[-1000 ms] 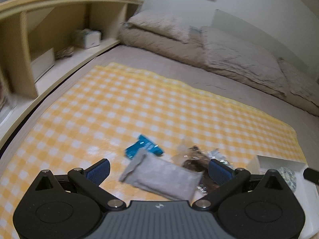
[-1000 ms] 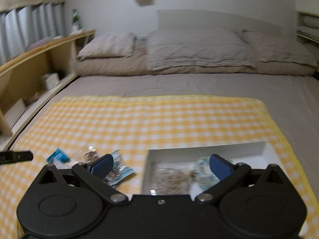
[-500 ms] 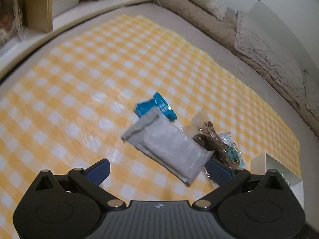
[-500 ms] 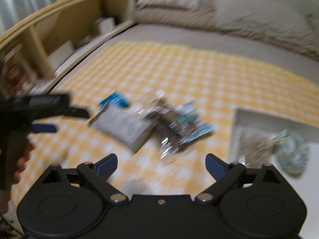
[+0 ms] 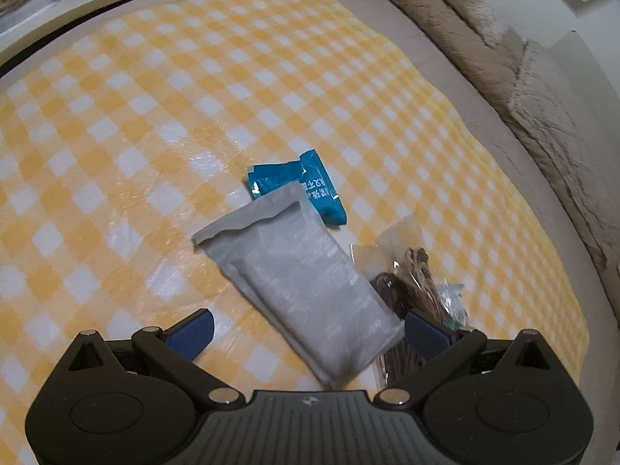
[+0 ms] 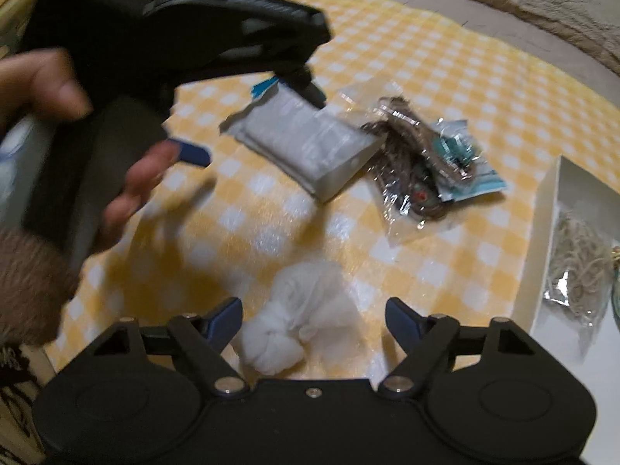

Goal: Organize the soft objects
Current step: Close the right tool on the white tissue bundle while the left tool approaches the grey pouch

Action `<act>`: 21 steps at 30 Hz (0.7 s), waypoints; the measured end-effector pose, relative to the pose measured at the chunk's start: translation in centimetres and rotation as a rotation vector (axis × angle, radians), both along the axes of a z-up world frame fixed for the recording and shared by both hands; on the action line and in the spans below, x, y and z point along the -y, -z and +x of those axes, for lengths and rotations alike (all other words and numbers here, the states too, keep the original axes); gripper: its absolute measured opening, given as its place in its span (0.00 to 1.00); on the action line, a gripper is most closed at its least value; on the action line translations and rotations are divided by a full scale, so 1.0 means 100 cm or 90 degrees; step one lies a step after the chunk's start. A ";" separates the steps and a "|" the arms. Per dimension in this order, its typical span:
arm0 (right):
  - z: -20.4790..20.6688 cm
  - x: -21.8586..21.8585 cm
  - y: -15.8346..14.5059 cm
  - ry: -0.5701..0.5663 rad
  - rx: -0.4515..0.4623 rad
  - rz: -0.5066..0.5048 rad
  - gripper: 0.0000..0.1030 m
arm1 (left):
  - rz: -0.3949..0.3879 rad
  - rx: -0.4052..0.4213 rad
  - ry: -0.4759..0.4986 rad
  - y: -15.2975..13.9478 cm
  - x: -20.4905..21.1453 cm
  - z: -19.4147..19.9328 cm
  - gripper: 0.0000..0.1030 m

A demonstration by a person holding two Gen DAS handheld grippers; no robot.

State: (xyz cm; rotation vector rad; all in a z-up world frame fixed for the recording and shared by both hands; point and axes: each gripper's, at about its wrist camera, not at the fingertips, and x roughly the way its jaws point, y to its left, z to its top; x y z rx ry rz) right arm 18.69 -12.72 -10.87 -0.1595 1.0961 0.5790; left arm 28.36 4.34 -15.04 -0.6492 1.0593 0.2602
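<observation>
Two open claws over grey pouch (image 5: 302, 283), perhaps white cloth (image 6: 294, 321)

I see a yellow-and-white checked cloth (image 5: 271, 77), a grey pouch (image 5: 302, 286), a blue packet (image 5: 321, 190), and a white bundle (image 6: 294, 321).

Checked sheet (image 5: 162, 89) glossy plastic; grey pouch (image 5: 302, 279) matt; clear bag (image 6: 410, 162) crinkly, shiny; white cloth (image 6: 294, 321) soft.

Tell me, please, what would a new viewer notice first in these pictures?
First the yellow checked cloth spread over the bed, with a grey pouch at its middle lying partly over a blue packet. The left gripper hangs open above the pouch. The right gripper is closing around a white knotted bundle.
</observation>
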 end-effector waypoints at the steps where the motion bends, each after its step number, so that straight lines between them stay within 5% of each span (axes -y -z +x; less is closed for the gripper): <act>1: 0.001 0.000 0.002 -0.007 -0.004 0.001 0.73 | 0.001 -0.003 -0.003 0.003 0.001 0.005 1.00; 14: 0.008 -0.007 0.012 -0.094 -0.022 0.006 0.31 | 0.093 -0.003 0.027 0.021 0.017 0.042 1.00; 21: 0.011 -0.005 0.007 -0.083 -0.020 -0.006 0.29 | 0.219 -0.002 0.167 0.029 0.042 0.052 0.99</act>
